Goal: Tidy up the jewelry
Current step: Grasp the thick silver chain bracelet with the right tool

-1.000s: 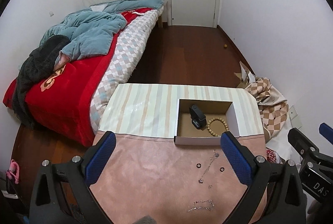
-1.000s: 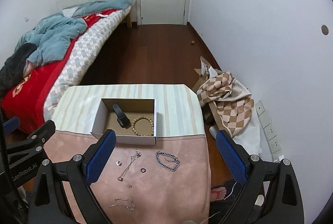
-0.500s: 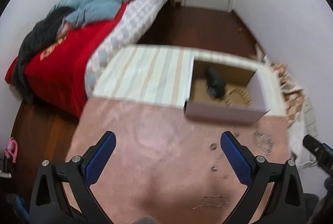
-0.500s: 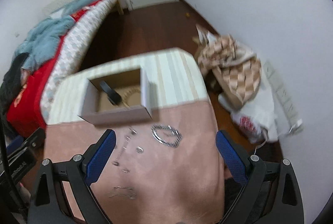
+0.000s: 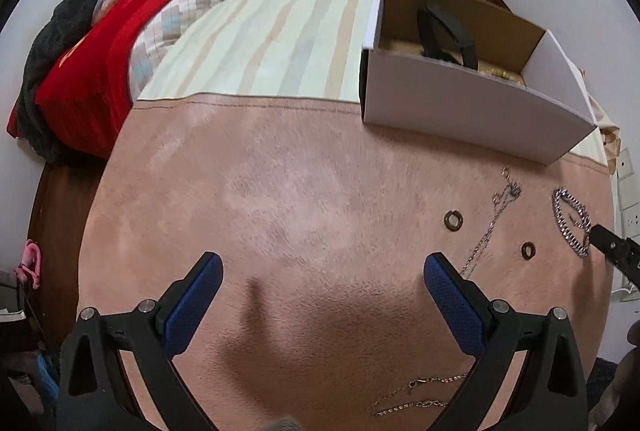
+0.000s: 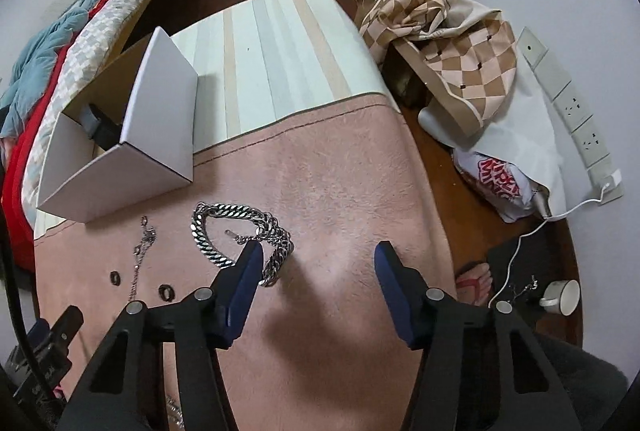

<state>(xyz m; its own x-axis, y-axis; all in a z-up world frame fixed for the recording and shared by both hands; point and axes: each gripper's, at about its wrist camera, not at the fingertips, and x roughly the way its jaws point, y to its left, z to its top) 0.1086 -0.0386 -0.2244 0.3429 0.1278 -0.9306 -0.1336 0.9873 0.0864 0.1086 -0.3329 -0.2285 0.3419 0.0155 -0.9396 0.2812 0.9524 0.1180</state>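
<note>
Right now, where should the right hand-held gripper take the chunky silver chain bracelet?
Pinch the chunky chain bracelet from above, across one strand of its loop, at the near side by the right hand-held gripper. It lies flat and open on the pink cloth; the closing jaws hold nothing.

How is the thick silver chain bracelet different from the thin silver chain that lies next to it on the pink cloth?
The thick chain bracelet has heavy, wide links; the thin chain has very fine ones. The bracelet lies curled in a loop, the thin chain stretched out in a nearly straight line. The bracelet lies beside the right gripper, whose jaws are closing on nothing; the thin chain lies farther off. Both are silver and rest outside the white box.
</note>
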